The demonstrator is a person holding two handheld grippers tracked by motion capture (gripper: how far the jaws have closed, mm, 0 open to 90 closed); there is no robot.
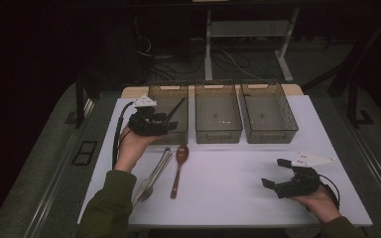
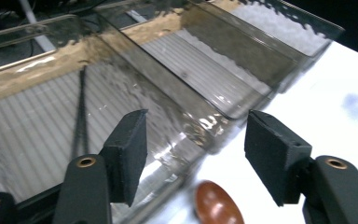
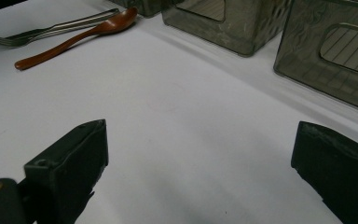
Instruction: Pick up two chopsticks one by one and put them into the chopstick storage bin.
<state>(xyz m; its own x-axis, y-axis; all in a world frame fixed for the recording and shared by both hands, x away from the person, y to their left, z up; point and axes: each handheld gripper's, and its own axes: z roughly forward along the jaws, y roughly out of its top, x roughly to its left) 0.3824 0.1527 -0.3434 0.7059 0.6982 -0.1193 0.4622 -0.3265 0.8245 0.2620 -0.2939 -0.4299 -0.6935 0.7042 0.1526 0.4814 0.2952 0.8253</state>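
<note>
My left gripper (image 1: pixel 166 126) hovers at the front edge of the left clear bin (image 1: pixel 167 94), jaws open (image 2: pixel 196 126) with nothing between them. A thin dark stick (image 1: pixel 175 111) leans inside that bin (image 2: pixel 23 135), seen through its wall as a stick (image 2: pixel 80 107). A brown wooden spoon (image 1: pixel 178 168) lies on the white table just below the gripper, its bowl (image 2: pixel 216 205) under the jaws. Metal forks (image 1: pixel 154 176) lie left of the spoon. My right gripper (image 1: pixel 276 173) rests low at the table's front right, open and empty (image 3: pixel 200 140).
A middle bin (image 1: pixel 217 111) and a right bin (image 1: pixel 268 111) stand side by side at the back of the table (image 1: pixel 238 198). From the right gripper, the spoon (image 3: pixel 74 39) and forks (image 3: pixel 37 31) lie far left, bins (image 3: pixel 233 23) ahead.
</note>
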